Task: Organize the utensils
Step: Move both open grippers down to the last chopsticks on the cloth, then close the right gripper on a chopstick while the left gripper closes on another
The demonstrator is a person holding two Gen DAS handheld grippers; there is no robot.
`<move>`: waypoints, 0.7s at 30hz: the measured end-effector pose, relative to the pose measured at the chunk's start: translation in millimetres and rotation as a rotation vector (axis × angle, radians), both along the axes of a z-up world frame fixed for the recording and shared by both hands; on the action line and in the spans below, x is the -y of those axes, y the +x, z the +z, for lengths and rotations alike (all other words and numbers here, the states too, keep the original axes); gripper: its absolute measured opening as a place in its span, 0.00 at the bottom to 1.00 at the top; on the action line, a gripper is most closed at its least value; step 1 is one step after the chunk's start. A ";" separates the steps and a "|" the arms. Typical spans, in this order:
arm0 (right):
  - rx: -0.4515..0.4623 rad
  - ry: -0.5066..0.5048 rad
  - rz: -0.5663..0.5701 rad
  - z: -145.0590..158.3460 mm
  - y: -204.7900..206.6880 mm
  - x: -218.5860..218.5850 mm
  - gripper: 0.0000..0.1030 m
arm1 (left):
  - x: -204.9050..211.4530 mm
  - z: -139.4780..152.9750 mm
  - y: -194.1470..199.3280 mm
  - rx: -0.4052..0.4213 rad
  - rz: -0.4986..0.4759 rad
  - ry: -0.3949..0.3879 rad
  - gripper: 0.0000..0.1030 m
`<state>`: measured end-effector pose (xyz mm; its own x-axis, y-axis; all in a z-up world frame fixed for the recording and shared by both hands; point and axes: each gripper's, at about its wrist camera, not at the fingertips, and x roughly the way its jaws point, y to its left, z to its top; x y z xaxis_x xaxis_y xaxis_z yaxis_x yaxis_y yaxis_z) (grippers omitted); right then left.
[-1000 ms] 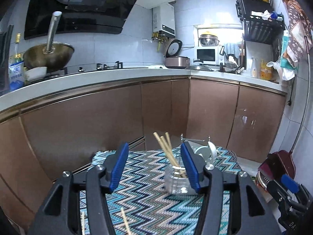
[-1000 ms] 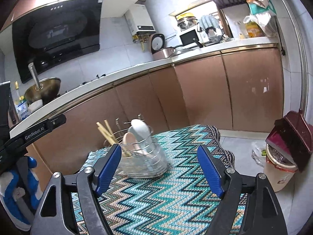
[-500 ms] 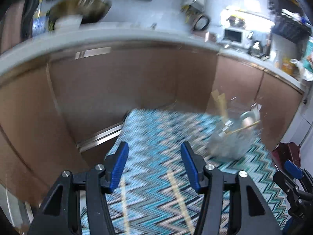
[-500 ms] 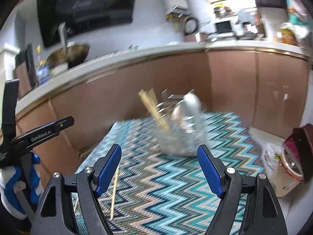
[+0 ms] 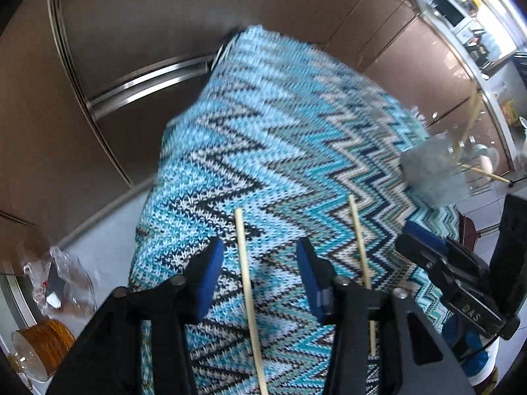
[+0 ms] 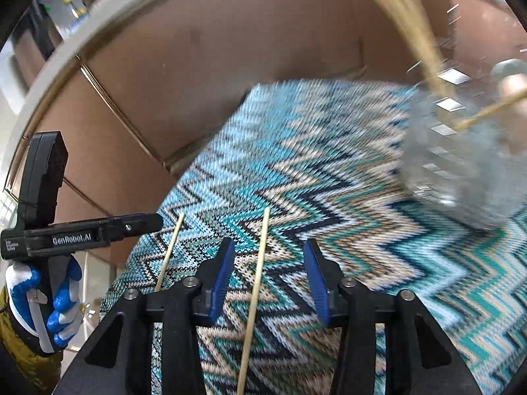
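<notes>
1. Two loose wooden chopsticks lie side by side, a little apart, on a blue, teal and cream zigzag knitted cloth (image 5: 296, 125) covering a small table.
2. One chopstick (image 5: 248, 299) lies between the parted fingers of the left gripper (image 5: 260, 283), which is open and holds nothing.
3. Its neighbour, the other chopstick (image 5: 360, 263), lies between the parted blue-padded fingers of the right gripper (image 6: 268, 283), also open and empty.
4. Whether either gripper touches the cloth cannot be told.
5. A clear utensil holder (image 6: 461, 151), blurred, stands on the far right part of the cloth, well apart from the loose pair.
6. Several chopsticks in the holder (image 6: 411, 33) lean upward; pale rounded shapes beside them are too blurred to name.
7. A blue and white gloved hand (image 6: 46, 302) grips the left gripper's handle.
8. Brown cabinet doors (image 5: 131, 33) stand behind the table.
</notes>
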<state>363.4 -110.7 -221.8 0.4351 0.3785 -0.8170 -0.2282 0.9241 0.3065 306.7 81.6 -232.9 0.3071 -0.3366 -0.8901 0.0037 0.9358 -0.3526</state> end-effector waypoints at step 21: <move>-0.125 -0.198 0.128 -38.2 47.9 -51.0 0.05 | 4.3 -16.3 16.3 -0.053 -0.041 0.091 0.05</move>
<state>411.2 -59.7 -260.0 0.2856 0.2508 -0.9249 -0.3186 0.9351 0.1552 323.0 77.2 -249.2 0.2465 -0.2651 -0.9322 0.0268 0.9634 -0.2669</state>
